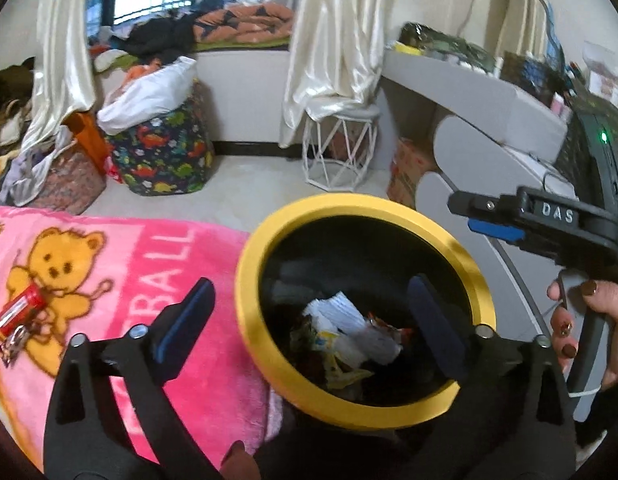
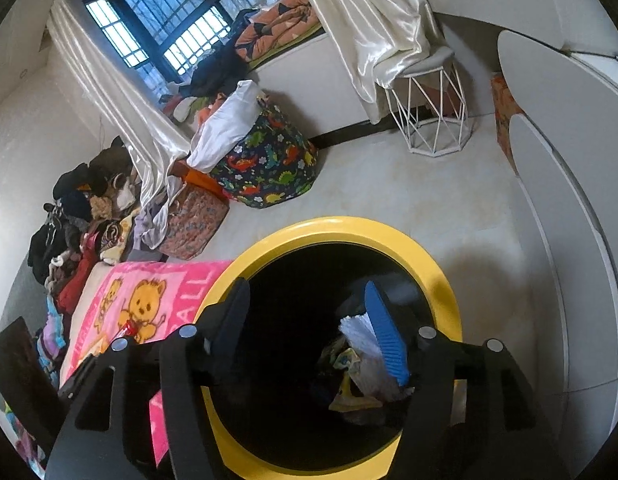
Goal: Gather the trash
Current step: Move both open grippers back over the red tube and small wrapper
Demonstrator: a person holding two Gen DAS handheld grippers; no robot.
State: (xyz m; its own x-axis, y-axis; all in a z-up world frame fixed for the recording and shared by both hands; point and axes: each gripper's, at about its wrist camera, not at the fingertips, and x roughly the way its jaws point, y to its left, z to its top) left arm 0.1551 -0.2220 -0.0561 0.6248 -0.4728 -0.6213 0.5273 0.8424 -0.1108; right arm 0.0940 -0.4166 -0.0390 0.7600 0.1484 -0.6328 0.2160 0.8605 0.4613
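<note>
Over the yellow-rimmed bin (image 1: 245,280), both grippers poised at the drop. Left gripper (image 1: 309,320) spread wide and empty, its fingers straddling the rim at nine o'clock, one over the pink bear blanket (image 1: 109,264), one inside the opening. Right gripper (image 2: 305,332) part open above the same bin, nothing pressed between the pads; white paper (image 2: 357,334) just beside the blue pad, seemingly lying free among the wrappers (image 1: 349,340) on the bin's floor, though the dark interior blurs that. Release step apparently complete. Still on the blanket at nine o'clock from the bin: a red wrapper-like item (image 1: 23,308). Next move, by this reading: backing clear of the rim, swinging left toward that item, closing on it.
</note>
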